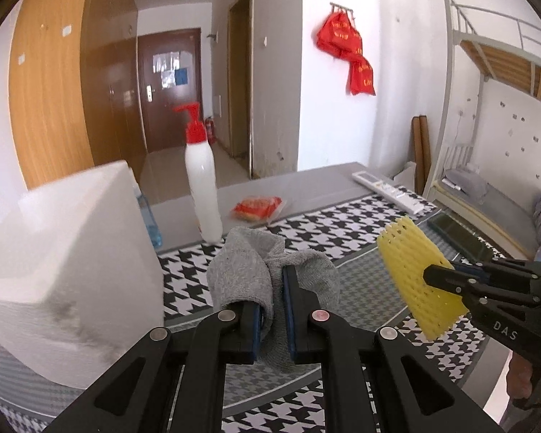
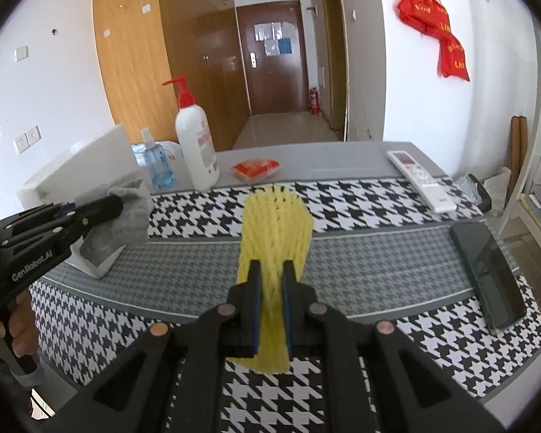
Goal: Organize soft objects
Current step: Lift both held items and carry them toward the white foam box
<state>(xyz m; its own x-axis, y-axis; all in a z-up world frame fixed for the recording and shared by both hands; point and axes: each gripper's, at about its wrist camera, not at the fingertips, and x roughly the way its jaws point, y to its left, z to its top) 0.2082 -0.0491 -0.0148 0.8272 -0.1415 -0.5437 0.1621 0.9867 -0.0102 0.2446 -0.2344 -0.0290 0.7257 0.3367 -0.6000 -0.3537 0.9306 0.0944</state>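
- left tool [image 1: 272, 301]: clamped tight on grey sock [image 1: 241, 270], held up off the counter [image 1: 364, 274], next to white foam box [image 1: 65, 252] at left edge
- right tool [image 2: 270, 281]: pinched on yellow foam net sleeve [image 2: 276, 231], held up above counter middle
- far edge: pump bottle [image 2: 194, 144], blue spray bottle [image 2: 157, 164], red packet [image 2: 256, 167]
- right side: remote [image 2: 420, 178], phone [image 2: 487, 270]

Grey sock [image 1: 245, 270], yellow foam net [image 2: 276, 231], black-and-white houndstooth tablecloth [image 2: 360, 198], red-capped white bottle [image 2: 194, 144].
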